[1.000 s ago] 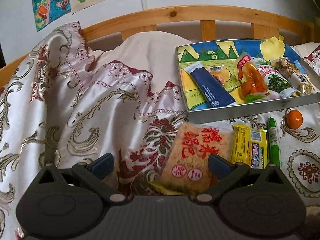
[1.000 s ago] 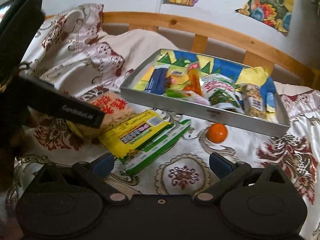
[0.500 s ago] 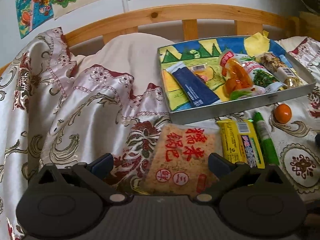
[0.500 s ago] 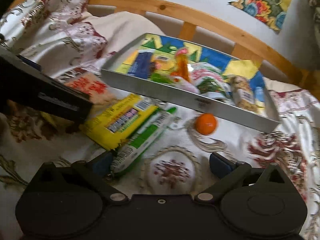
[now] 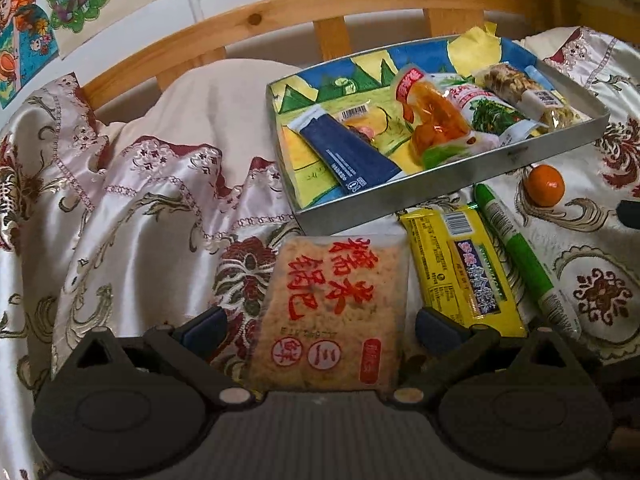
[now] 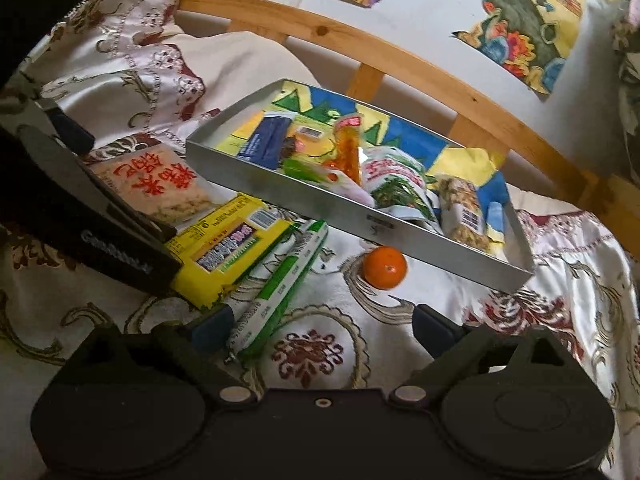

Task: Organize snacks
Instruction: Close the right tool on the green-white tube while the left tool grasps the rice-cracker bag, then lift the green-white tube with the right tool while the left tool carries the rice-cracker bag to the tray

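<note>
A metal tray [image 5: 452,182] [image 6: 304,204] with a painted floor holds several snack packs, among them a blue bar [image 5: 348,152]. In front of it on the bedspread lie a rice-cracker pack with red writing [image 5: 332,312] [image 6: 156,184], a yellow pack [image 5: 460,268] [image 6: 228,248], a green tube [image 5: 524,256] [image 6: 280,288] and an orange [image 5: 545,185] [image 6: 385,267]. My left gripper [image 5: 320,328] is open, its fingers either side of the rice-cracker pack. My right gripper [image 6: 322,326] is open over the cloth, the green tube's end by its left finger.
A wooden bed rail [image 5: 320,8] runs behind the tray, with paintings on the wall above. A bunched satin bedspread [image 5: 132,200] rises at the left. The left gripper's body [image 6: 80,216] shows at the left of the right wrist view.
My left gripper has moved forward so the rice-cracker pack now lies between its fingers. My right gripper has shifted towards the green tube and the orange.
</note>
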Available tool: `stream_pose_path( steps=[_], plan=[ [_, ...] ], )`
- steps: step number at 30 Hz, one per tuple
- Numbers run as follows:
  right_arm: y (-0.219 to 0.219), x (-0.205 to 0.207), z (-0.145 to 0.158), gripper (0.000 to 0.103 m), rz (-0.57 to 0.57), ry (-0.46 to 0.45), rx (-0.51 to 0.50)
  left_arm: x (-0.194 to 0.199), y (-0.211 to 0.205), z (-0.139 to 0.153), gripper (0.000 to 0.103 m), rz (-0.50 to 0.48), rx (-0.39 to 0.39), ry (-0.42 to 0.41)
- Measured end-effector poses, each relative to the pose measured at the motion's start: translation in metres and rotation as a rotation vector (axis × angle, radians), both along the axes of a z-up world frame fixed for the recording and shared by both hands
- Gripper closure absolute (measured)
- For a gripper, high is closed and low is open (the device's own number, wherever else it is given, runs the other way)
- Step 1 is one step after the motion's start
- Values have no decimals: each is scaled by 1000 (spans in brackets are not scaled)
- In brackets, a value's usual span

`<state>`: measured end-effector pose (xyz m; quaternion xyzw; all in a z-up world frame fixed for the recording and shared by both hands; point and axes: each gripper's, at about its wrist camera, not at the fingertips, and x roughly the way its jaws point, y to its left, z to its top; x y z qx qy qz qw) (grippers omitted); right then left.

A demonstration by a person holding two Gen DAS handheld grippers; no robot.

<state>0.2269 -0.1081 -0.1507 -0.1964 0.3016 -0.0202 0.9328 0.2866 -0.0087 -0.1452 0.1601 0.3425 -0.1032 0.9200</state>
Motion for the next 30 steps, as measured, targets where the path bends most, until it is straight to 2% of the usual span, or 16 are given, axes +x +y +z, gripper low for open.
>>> stream_pose_path(
  steps=[4,7,9,11,13,16,20,22,24,25,27,30],
  plan=[
    [1,3,-2,20,28,1,9,5,4,0,2,24,-44,17],
    [2,3,-3,34,56,12,22,8,7,1,11,43,-70,35],
    [4,2,-3,55,76,19,24,7,8,2,20,30,-91,51],
    [6,1,-1,68,92,36,32,5,6,2,22,27,-90,55],
    [5,1,0,76,96,54,47,4,5,3,24,26,-89,63],
    [1,0,3,79,84,68,53,3,7,5,25,29,-117,90],
    [-12,-5,12,84,60,113,65,-4,8,10,26,44,-139,168],
    [-18,-11,18,84,73,149,61,-8,8,13,25,49,-157,197],
    [-19,-14,22,84,102,173,35,-9,3,14,24,44,-139,195],
    [-19,-15,23,81,102,169,30,-9,1,13,22,41,-122,193],
    [-19,-15,22,70,93,148,39,-8,-3,12,19,37,-102,186],
    [-15,-14,14,64,110,127,28,-7,-5,9,18,31,-89,175]
  ],
)
